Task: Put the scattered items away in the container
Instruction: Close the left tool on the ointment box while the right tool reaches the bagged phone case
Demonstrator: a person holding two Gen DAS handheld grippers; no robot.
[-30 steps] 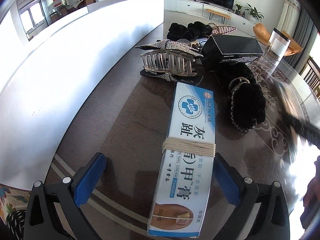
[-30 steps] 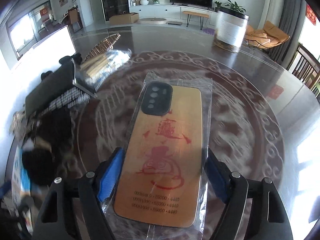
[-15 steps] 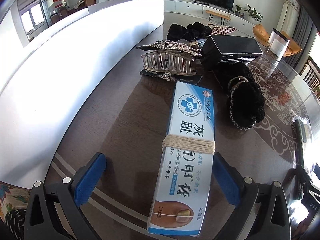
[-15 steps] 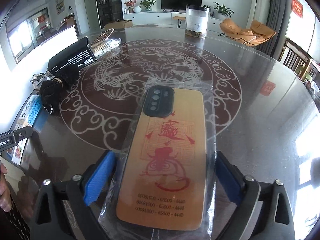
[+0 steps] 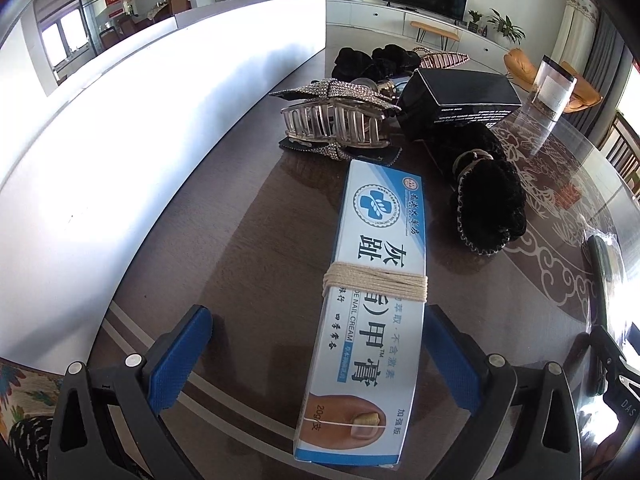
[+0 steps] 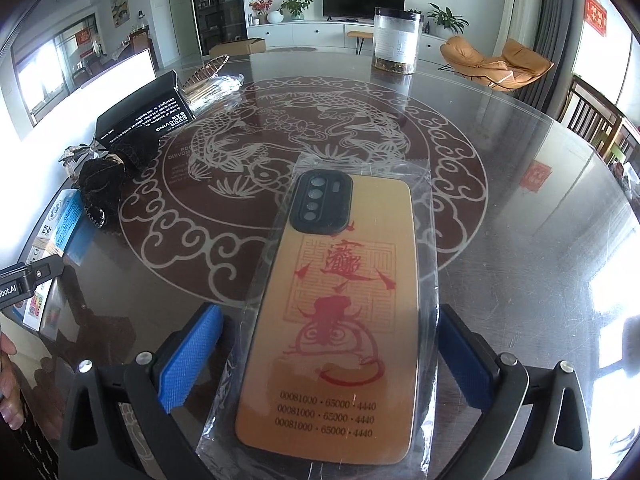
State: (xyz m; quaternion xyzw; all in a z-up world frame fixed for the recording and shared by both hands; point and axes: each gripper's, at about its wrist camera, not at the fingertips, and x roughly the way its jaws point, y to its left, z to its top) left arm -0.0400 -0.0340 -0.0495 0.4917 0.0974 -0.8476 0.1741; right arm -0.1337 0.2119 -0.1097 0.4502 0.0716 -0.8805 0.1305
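Note:
In the left wrist view a long blue-and-white nail cream box [image 5: 372, 280], bound with beige string, lies on the dark table between the fingers of my left gripper [image 5: 316, 320]. That gripper is open, its left pad well clear of the box and its right pad close beside it. In the right wrist view a gold phone case [image 6: 336, 316] with red print, sealed in a clear bag, lies flat on the glass tabletop. My right gripper [image 6: 330, 316] is open wide around it, neither pad touching. The white container's wall [image 5: 140, 140] runs along the left.
Beyond the cream box lie a rhinestone hair claw [image 5: 336, 124], a black box [image 5: 460, 96] and a black fuzzy scrunchie [image 5: 488, 200]. A clear jar [image 6: 396, 40] stands at the table's far side. A person's hand [image 6: 8, 380] holds the left gripper at the left edge.
My right gripper has swung across the table, opened and let go of the bagged phone case, which now lies on the glass. The left gripper and cream box have not moved.

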